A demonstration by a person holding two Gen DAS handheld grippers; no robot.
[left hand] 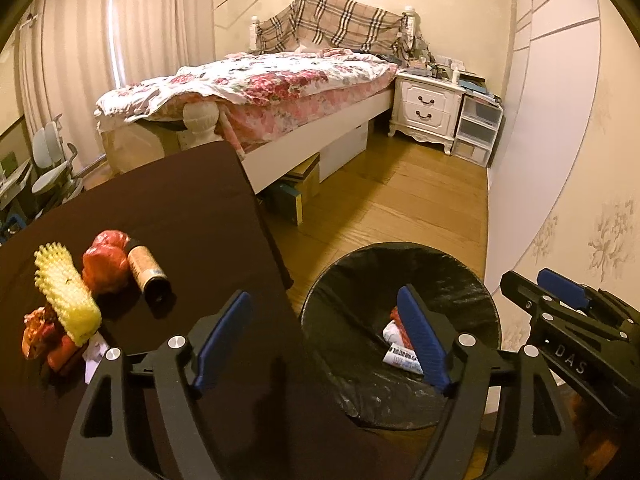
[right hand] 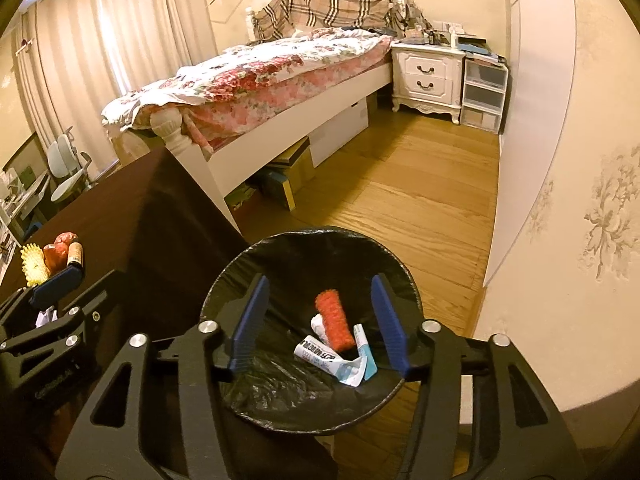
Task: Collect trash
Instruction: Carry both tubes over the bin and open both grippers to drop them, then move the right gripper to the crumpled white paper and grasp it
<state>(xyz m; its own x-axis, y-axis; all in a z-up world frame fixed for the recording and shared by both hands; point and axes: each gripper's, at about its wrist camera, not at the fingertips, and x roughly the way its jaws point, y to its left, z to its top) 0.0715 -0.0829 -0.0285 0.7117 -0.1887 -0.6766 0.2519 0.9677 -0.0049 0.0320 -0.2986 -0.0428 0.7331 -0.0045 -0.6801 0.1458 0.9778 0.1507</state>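
A round bin lined with a black bag (right hand: 256, 392) stands on the floor by the dark table (left hand: 168, 216). In it lie an orange-red brush-like piece (right hand: 335, 324) and white and blue wrappers (right hand: 340, 364). My right gripper (right hand: 320, 324) is open and empty above the bin. My left gripper (left hand: 324, 344) is open and empty, straddling the table's right edge and the bin (left hand: 360, 396). On the table lie a yellow brush (left hand: 66, 292), crumpled red wrappers (left hand: 106, 266), a brown tube (left hand: 146, 272) and more red trash (left hand: 44, 336).
A bed with a floral quilt (left hand: 260, 80) stands behind the table, boxes under it. A white nightstand (left hand: 428, 108) and plastic drawers (left hand: 478, 130) stand at the far wall. The wall (right hand: 580, 200) is close on the right. Wooden floor (right hand: 408, 208) lies beyond the bin.
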